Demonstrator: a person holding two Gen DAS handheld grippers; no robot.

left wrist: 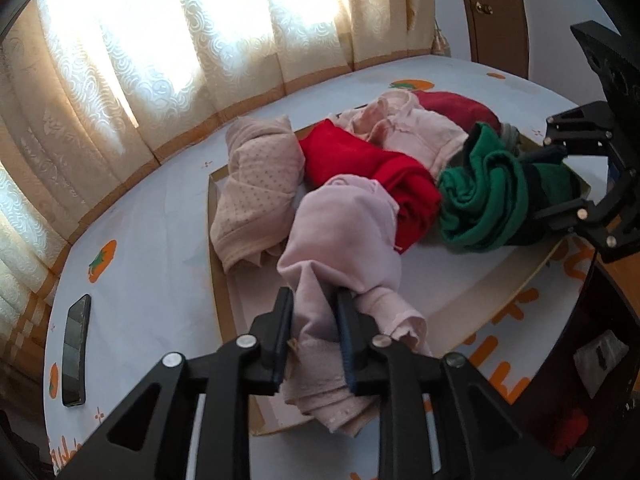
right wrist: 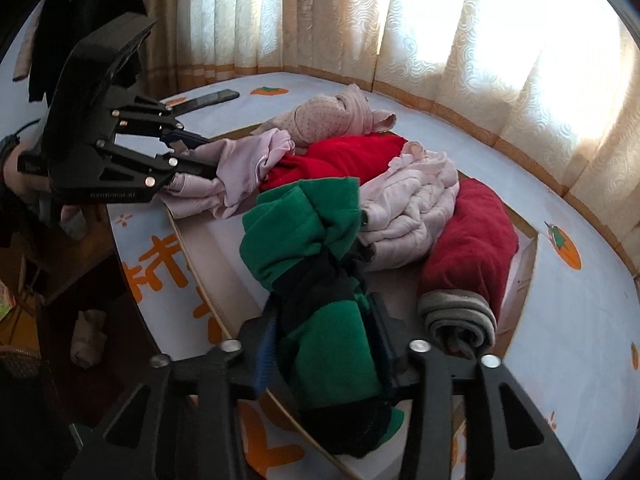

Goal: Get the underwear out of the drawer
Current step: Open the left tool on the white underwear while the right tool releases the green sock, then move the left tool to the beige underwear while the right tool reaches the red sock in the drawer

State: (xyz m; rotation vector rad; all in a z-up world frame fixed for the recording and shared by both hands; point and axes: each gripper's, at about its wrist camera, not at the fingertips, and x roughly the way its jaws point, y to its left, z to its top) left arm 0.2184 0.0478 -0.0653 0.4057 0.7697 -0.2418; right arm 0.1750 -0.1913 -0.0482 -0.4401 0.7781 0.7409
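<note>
A shallow wooden drawer (left wrist: 218, 240) lies on a pale sheet printed with orange fruit, full of rolled underwear. My left gripper (left wrist: 314, 300) stands at its near edge, a pale pink piece (left wrist: 340, 232) lying slack between its parted fingers. In the right wrist view that gripper (right wrist: 208, 156) is at the left with the pink piece (right wrist: 236, 172) at its tips. My right gripper (right wrist: 324, 308) straddles a green and black roll (right wrist: 304, 220), its fingers apart on either side. The left wrist view has the right gripper (left wrist: 532, 186) at the right edge by the green roll (left wrist: 480, 196).
Also in the drawer are a red piece (left wrist: 360, 160), a dotted pink one (left wrist: 260, 184), a dark red roll (right wrist: 472, 236) and a grey roll (right wrist: 460, 312). A phone (left wrist: 76, 348) lies on the sheet at the left. Curtains (left wrist: 160, 40) hang behind.
</note>
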